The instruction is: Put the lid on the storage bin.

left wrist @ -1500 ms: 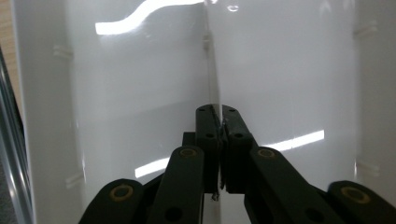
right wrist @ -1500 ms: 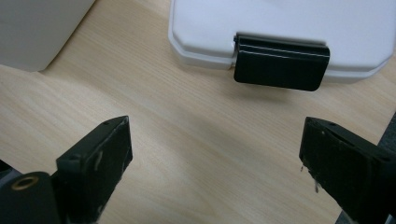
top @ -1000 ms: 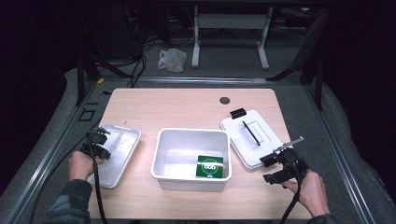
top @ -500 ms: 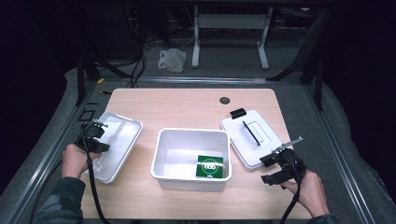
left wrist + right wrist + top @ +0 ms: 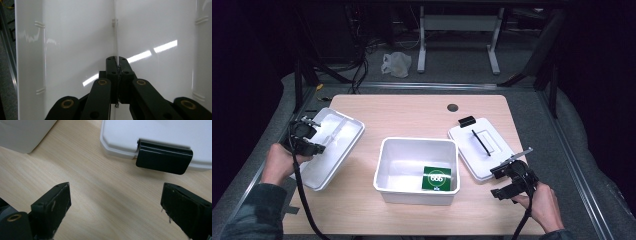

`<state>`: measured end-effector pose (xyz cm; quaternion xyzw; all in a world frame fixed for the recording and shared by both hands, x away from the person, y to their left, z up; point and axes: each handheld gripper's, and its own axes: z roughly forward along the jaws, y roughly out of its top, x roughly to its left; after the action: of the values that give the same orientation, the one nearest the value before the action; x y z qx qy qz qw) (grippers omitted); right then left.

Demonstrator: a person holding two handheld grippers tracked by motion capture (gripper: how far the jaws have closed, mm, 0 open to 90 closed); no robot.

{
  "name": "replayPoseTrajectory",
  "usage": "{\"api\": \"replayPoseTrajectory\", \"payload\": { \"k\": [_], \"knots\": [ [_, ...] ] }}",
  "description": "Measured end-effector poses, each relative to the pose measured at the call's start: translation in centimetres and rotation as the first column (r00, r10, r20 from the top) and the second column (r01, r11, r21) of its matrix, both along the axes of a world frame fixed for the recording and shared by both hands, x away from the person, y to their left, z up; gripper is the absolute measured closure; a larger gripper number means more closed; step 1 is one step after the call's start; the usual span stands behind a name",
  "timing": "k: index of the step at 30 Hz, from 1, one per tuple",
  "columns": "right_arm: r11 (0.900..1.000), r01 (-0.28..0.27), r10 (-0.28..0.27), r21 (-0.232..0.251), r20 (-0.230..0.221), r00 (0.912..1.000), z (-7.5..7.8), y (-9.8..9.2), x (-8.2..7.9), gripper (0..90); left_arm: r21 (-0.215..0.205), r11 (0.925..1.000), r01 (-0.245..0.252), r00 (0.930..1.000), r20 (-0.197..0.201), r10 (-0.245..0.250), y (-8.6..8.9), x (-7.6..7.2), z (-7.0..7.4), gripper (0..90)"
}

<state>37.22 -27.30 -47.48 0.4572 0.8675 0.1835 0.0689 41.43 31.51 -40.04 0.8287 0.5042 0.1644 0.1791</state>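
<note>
My left gripper (image 5: 316,136) is shut on the thin middle rib (image 5: 115,37) of a shallow white tray (image 5: 334,145). The tray hangs tilted above the table's left edge, its inside facing the camera. In the left gripper view the jaws (image 5: 117,63) meet tightly on that rib. A deep white bin (image 5: 417,143) stands mid-table with a green card (image 5: 436,178) in its near right corner. My right gripper (image 5: 503,183) is open and low over the wood, just in front of a white lid (image 5: 492,155). Its jaws (image 5: 115,202) stand wide, with the lid's black latch (image 5: 163,157) ahead of them.
The lid carries a black bar handle (image 5: 479,142) and a second latch (image 5: 467,121) at its far end. A round cable hole (image 5: 452,107) sits near the table's back edge. The bin's corner (image 5: 22,132) lies left of the right gripper. Dark floor and metal frame legs lie beyond.
My left hand has raised the tray off the table and tipped it up, moving it slightly toward the back. The right hand and gripper have stayed where they were.
</note>
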Motion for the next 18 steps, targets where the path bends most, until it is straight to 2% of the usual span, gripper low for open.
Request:
{"api": "replayPoseTrajectory", "payload": {
  "k": [1,2,5,8,11,12,13,14,15,16,17,18],
  "knots": [
    [1.000,0.000,0.000,0.000,0.000,1.0000,0.0,0.0,0.0,9.1,0.000,1.0000,0.000,1.0000,0.000,0.000,0.0,0.0,0.0,89.0],
    [1.000,-0.006,0.006,-0.001,0.000,1.0000,0.0,0.0,0.0,9.2,0.005,0.9994,0.033,0.9994,0.008,-0.033,-0.4,-0.2,0.8,89.0],
    [1.000,-0.007,0.007,-0.002,-0.003,1.0000,0.0,0.0,0.0,9.3,0.009,0.9980,0.063,0.9979,0.018,-0.063,-0.9,-0.3,1.5,89.0],
    [1.000,-0.008,0.008,0.001,-0.005,1.0000,0.0,0.0,0.0,9.4,0.003,0.9909,0.135,0.9903,0.034,-0.135,-1.8,-0.4,2.4,89.0],
    [1.000,-0.010,0.010,0.000,-0.004,0.9999,-0.1,-0.1,0.1,9.4,-0.012,0.9793,0.202,0.9787,0.039,-0.202,-2.9,-0.4,3.2,89.0],
    [1.000,-0.011,0.011,0.002,-0.008,0.9999,-0.1,-0.1,0.0,9.5,-0.014,0.9700,0.243,0.9695,0.039,-0.242,-3.9,-0.4,3.7,89.0],
    [1.000,-0.011,0.011,0.002,-0.008,0.9999,-0.1,-0.1,0.0,9.5,-0.014,0.9700,0.243,0.9695,0.039,-0.242,-3.9,-0.4,3.7,89.0],
    [1.000,-0.011,0.011,-0.001,-0.007,0.9999,-0.1,-0.1,0.1,9.5,-0.016,0.9614,0.275,0.9610,0.038,-0.274,-4.8,-0.3,4.0,89.0],
    [1.000,-0.011,0.011,-0.001,-0.007,0.9999,-0.1,-0.1,0.1,9.5,-0.016,0.9614,0.275,0.9610,0.038,-0.274,-4.8,-0.3,4.0,89.0],
    [1.000,-0.013,0.013,0.000,-0.008,0.9999,-0.1,-0.2,0.1,9.6,-0.016,0.9568,0.290,0.9565,0.035,-0.290,-5.3,-0.2,4.1,89.0],
    [1.000,-0.008,0.008,0.002,-0.010,0.9999,-0.2,-0.2,0.1,9.6,-0.011,0.9505,0.310,0.9502,0.031,-0.310,-5.9,-0.1,4.2,89.0],
    [1.000,-0.008,0.008,0.001,-0.009,0.9999,-0.2,-0.3,0.1,9.6,0.002,0.9404,0.340,0.9401,0.024,-0.340,-6.8,0.0,4.4,89.0]
  ]
}}
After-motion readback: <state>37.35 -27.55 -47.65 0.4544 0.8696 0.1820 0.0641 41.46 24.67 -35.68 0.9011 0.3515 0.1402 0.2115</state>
